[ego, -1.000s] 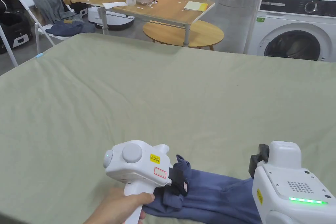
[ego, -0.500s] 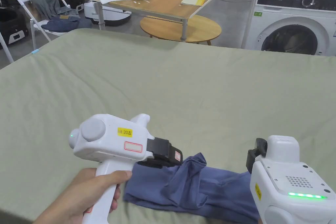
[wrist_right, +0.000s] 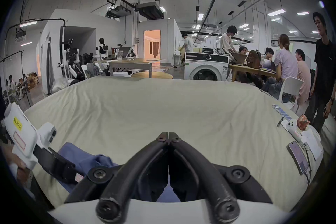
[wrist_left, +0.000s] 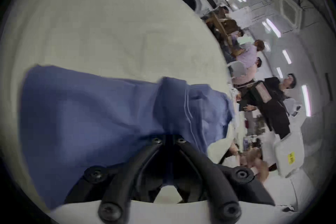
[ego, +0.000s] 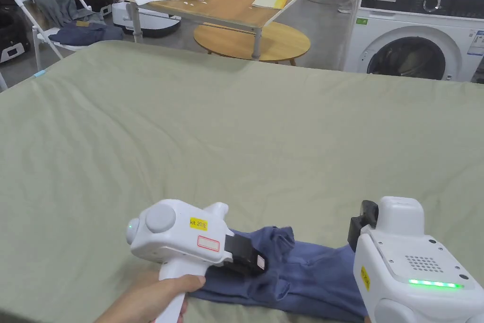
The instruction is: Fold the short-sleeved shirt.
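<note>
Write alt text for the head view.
Two white handheld grippers, left and right, work a bunched blue shirt at the near edge of a green-sheeted bed. Behind stand a wooden table and washing machine.

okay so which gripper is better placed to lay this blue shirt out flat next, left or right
Probably left. The left gripper is shut on the shirt, bunched on the bed; the right gripper is shut above the bed.
</note>
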